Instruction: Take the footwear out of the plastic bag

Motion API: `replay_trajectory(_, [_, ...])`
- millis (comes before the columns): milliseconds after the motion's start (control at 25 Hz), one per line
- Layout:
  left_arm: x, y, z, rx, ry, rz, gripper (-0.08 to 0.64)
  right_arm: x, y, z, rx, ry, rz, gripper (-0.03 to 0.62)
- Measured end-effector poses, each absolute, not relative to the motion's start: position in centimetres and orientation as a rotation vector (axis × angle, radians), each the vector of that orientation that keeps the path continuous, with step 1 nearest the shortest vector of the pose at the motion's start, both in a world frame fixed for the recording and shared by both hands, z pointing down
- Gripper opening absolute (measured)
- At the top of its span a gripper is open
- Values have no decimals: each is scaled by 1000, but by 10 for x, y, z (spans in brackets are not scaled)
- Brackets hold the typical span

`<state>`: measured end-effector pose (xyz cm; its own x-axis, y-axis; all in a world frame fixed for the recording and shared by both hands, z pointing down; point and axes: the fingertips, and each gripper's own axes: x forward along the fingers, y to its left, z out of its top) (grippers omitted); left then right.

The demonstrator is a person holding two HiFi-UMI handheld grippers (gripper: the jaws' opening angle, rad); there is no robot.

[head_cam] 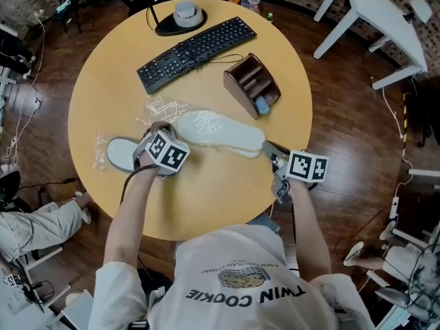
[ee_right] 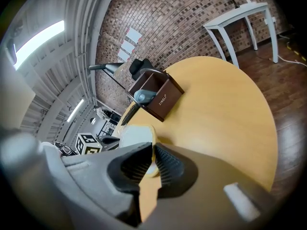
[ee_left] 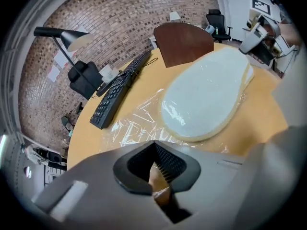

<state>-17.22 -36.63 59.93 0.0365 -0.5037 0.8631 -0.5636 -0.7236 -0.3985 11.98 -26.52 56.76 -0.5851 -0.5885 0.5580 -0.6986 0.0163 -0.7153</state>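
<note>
Clear film of the plastic bag (head_cam: pixel 157 110) is lying crumpled on the left half of the round wooden table (head_cam: pixel 206 198), spreading around a grey-rimmed slipper (head_cam: pixel 118 154) at the far left. Just beside that slipper, the left gripper (ee_left: pixel 154 145) is holding its jaws together on a pinch of the film. The sole-up slipper (head_cam: pixel 220 133) is lying across the table's middle, its left end resting over the film. At its right end, the right gripper (ee_right: pixel 151 150) is clamping the cream sole edge. Behind them, a black keyboard (head_cam: pixel 196 50) and a brown organizer (head_cam: pixel 252 84) are sitting.
</note>
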Motion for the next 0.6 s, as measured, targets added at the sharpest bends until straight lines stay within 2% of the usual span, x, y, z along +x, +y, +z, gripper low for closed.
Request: replay_trajectory(600, [-175, -368, 597, 2163, -1229, 1836, 3, 154, -242, 573, 1374, -2154, 1630, 24])
